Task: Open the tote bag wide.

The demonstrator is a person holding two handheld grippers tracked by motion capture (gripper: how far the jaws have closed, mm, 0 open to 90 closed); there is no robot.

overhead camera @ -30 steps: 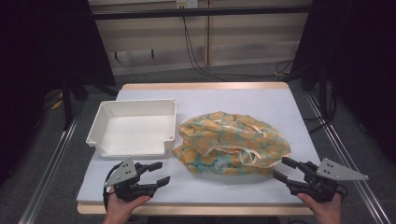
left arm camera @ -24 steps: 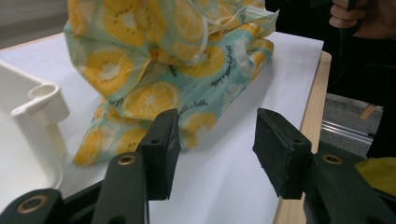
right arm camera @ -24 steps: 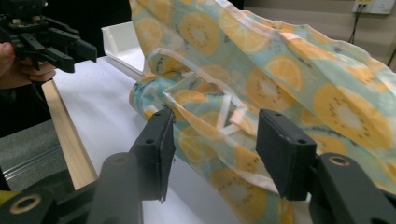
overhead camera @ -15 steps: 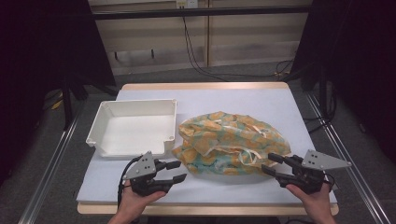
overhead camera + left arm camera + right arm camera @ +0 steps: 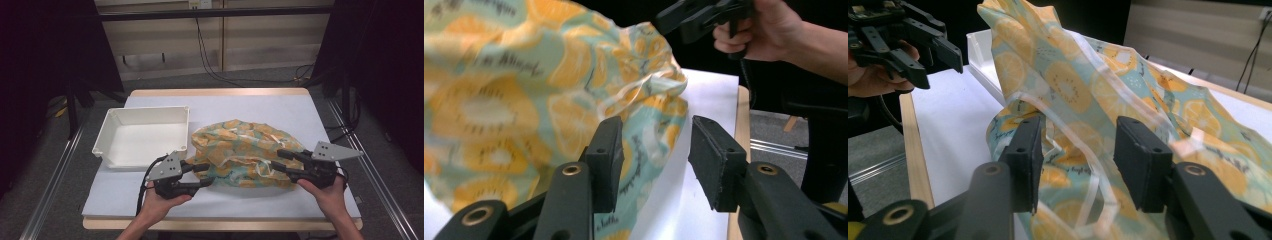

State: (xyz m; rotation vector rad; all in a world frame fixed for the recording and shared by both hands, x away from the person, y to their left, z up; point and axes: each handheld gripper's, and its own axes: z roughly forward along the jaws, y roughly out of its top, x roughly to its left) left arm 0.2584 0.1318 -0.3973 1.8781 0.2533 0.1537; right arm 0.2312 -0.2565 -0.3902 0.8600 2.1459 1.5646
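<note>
A crumpled cloth (image 5: 240,150) printed with orange slices on pale teal lies on the white table (image 5: 280,107). My left gripper (image 5: 210,173) is at the cloth's near left edge. Its jaws have just been closing and stand apart, with a fold of the cloth (image 5: 524,100) reaching in by the left pad (image 5: 606,160). My right gripper (image 5: 276,158) is at the cloth's near right edge. Its jaws have also been closing, and the cloth (image 5: 1083,90) with a white strap lies between them, not pinched. Each gripper view shows the other gripper (image 5: 704,15) (image 5: 903,35) farther off.
A white, empty tray (image 5: 107,150) stands left of the cloth, close to it. The table's wooden front edge (image 5: 220,222) runs just behind the hands. Metal rails flank the table, and cables lie on the floor behind it.
Both grippers have moved inward from the table's front corners to the cloth's two near edges and risen a little. Their jaws have narrowed around the fabric.
</note>
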